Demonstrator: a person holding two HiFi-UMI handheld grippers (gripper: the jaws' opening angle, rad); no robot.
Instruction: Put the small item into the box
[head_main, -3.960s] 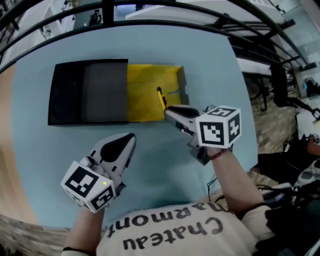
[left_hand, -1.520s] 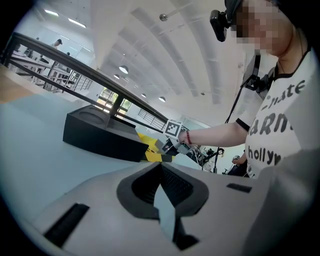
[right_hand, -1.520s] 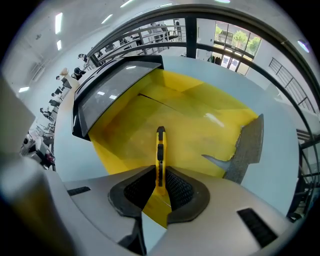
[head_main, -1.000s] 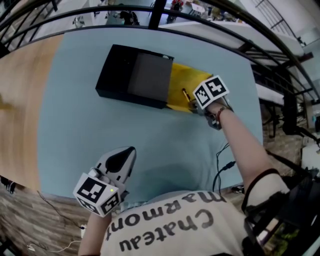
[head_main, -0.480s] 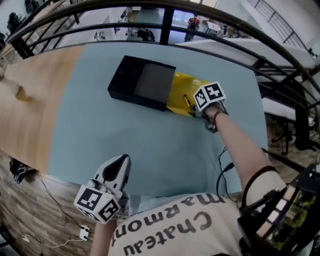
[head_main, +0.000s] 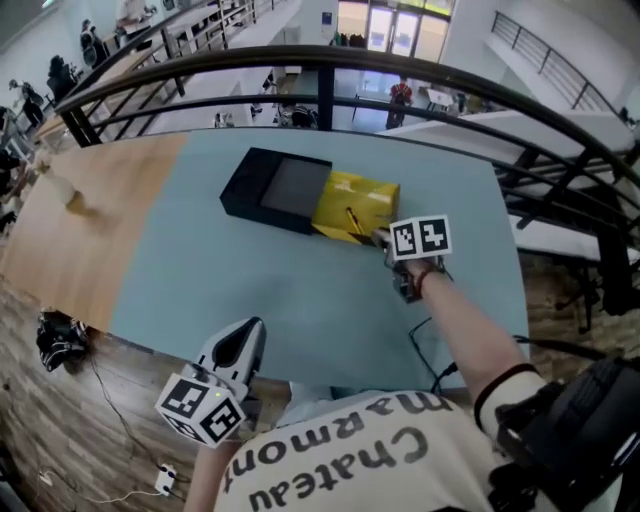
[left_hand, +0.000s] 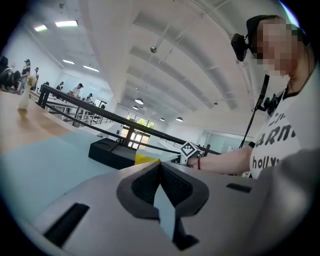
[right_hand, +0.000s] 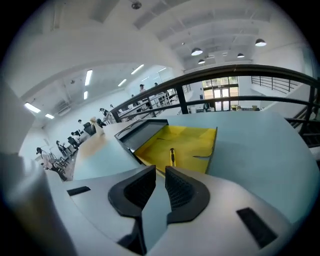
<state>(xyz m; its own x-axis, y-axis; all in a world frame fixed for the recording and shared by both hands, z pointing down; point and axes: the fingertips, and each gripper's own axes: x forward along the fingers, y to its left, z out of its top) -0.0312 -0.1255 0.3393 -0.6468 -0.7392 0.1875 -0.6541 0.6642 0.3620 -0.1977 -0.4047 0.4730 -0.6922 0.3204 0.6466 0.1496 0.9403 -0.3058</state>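
A black box sleeve lies on the pale blue table with its yellow drawer pulled out to the right. The small item, a thin yellow and black stick, lies inside the drawer; it shows as the small item in the right gripper view. My right gripper sits just off the drawer's near corner, open by a narrow gap, with nothing between its jaws. My left gripper hangs at the table's near edge, shut and empty, far from the box.
The blue table meets a wooden top on the left. A black railing runs behind the table. A thin cable trails over the near right edge. A dark bag lies on the floor at left.
My right gripper has drawn back from over the drawer's right end to just off its near corner. The item stays in the drawer. The head view has lifted; the left gripper barely moved.
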